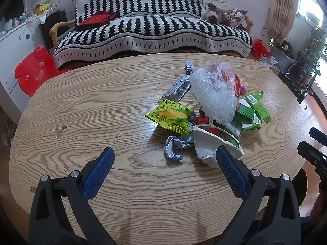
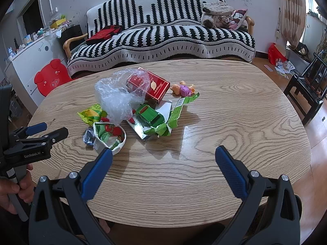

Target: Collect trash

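A heap of trash lies on the oval wooden table. It holds a clear crumpled plastic bag, a yellow-green snack wrapper, a white paper cup with a tomato print, crumpled foil, a silver blister strip, torn green packaging, a green toy car and a red box. My left gripper is open, just in front of the cup and foil. My right gripper is open and empty, over bare table to the right of the cup.
A small pink toy figure lies beyond the heap. A striped sofa stands behind the table, a red pig-shaped chair at the left, a dark wooden chair at the right.
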Available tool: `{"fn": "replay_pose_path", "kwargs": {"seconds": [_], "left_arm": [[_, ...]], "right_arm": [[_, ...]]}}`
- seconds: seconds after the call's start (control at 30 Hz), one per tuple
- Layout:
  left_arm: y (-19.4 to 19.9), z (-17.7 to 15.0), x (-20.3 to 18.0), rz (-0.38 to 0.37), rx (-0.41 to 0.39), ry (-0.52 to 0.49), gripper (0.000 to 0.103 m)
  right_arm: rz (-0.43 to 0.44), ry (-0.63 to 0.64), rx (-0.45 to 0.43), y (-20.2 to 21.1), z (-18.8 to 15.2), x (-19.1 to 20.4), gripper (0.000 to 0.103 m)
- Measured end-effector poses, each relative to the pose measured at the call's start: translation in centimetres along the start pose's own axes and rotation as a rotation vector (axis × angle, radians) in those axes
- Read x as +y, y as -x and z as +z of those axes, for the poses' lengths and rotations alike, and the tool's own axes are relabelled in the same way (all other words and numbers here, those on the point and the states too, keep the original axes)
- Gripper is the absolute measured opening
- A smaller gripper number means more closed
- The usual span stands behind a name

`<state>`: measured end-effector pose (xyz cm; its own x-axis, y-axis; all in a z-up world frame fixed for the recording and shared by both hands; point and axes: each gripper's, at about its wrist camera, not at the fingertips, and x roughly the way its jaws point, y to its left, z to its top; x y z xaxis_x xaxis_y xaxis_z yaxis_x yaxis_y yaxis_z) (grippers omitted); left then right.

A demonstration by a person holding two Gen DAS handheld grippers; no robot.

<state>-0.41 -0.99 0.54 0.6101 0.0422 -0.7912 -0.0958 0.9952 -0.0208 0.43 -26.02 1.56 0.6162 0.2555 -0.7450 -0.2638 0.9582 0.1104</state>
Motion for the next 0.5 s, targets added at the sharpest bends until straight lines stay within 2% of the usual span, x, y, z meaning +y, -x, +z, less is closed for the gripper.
{"fn": "replay_pose_path", "kwargs": {"seconds": [0.5], "left_arm": [[-0.13,0.08,0.20,-0.003,0.002,0.000,0.097]], "right_arm": [[0.000,0.001,0.000,0.07,-0.03,0.01,0.097]]}}
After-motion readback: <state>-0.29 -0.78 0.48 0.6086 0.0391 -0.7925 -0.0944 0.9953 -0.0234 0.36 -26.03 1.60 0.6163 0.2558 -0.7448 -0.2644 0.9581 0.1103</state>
